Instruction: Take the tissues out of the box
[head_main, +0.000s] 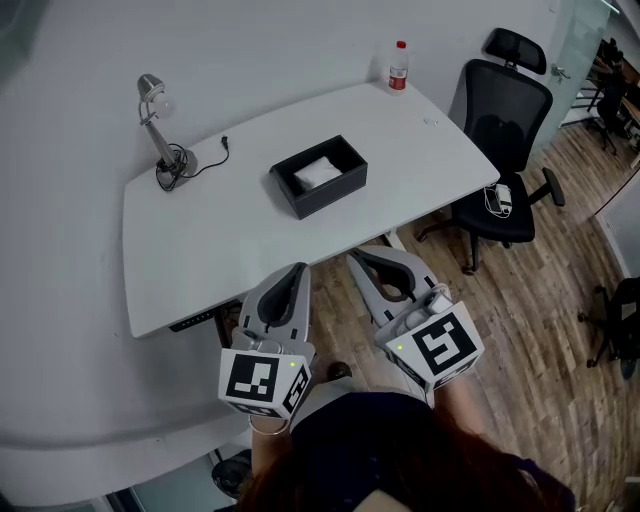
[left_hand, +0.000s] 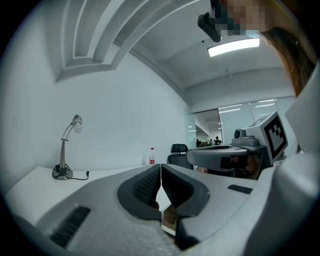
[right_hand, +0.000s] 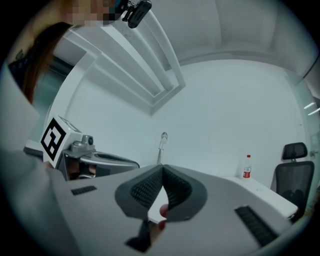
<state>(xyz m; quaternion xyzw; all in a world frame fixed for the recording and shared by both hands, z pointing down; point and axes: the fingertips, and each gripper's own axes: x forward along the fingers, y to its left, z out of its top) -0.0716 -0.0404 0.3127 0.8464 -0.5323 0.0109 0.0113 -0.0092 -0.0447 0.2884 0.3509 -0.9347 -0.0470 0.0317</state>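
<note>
- The left gripper (head_main: 298, 270) is hanging close to the person's body, short of the table's near edge. Its jaws are pressing together with nothing between them, as the left gripper view (left_hand: 160, 168) is showing plainly.
- The right gripper (head_main: 355, 258) is riding just beside it at 3 o'clock. Its jaws are likewise closed and empty in its own view (right_hand: 162, 170). Both are pointing toward 12 o'clock, which is probably a ready pose before any reach.
- The table (head_main: 230, 250) is lying ahead of both grippers, and its white top is mostly bare.
- The box (head_main: 325, 196) is sitting near the table's middle, at 12 o'clock from the grippers and well apart from them. It is black and open-topped, so nothing is blocking a reach from above.
- The tissues (head_main: 318, 173) are lying inside the box as a white stack, untouched; the task is looking not yet begun.
- The lamp (head_main: 160, 130) is standing at 10 o'clock from the box, near the far left corner and out of the working path.
- The bottle (head_main: 398, 66) is standing at 1 o'clock from the box, on the far edge.
- The chair (head_main: 500, 130) is waiting off the table's right end, at about 3 o'clock from the box.
- Before gripping, the jaws will need to be opening above the stack.
</note>
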